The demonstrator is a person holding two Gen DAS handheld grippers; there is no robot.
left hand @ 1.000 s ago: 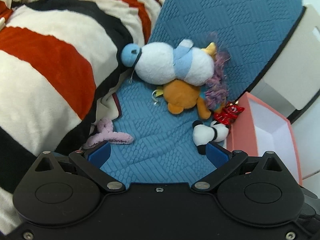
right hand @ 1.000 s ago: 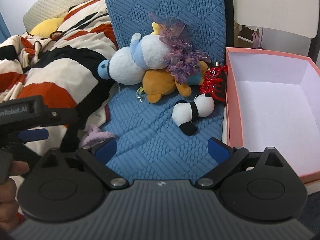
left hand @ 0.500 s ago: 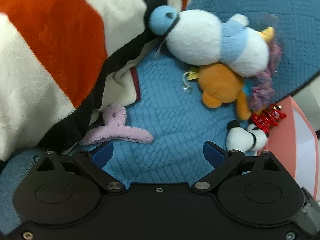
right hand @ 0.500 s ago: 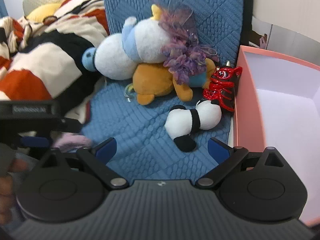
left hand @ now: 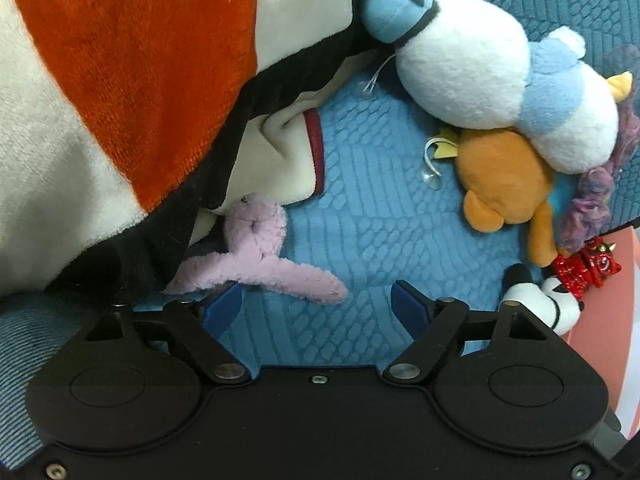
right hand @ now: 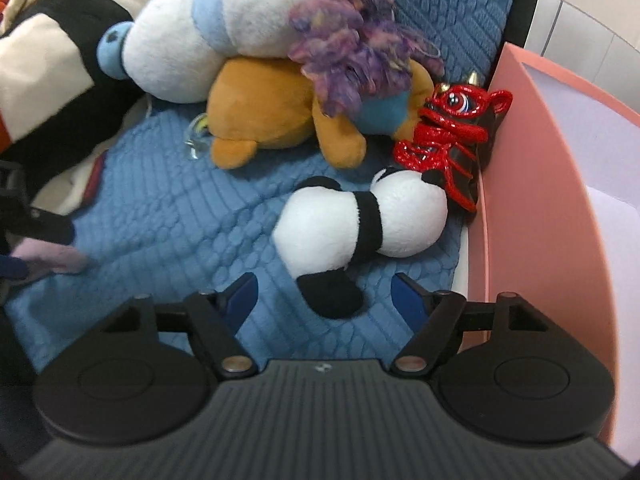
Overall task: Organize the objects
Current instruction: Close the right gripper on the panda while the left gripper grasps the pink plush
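Left tongs [left hand: 316, 300] closing around the pink plush [left hand: 256, 256]; right tongs [right hand: 324, 294] closing around the panda [right hand: 360, 224], neither gripped yet.
Risk: the pink limb, seemingly beyond the pads, slips out.

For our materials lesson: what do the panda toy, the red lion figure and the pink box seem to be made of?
Panda toy: soft plush fabric, matte; its surface is fuzzy pile.
Red lion figure: hard and glossy, probably plastic or resin; bright highlights on its curls.
Pink box: likely cardboard, matte; thin flat walls with a clean edge.
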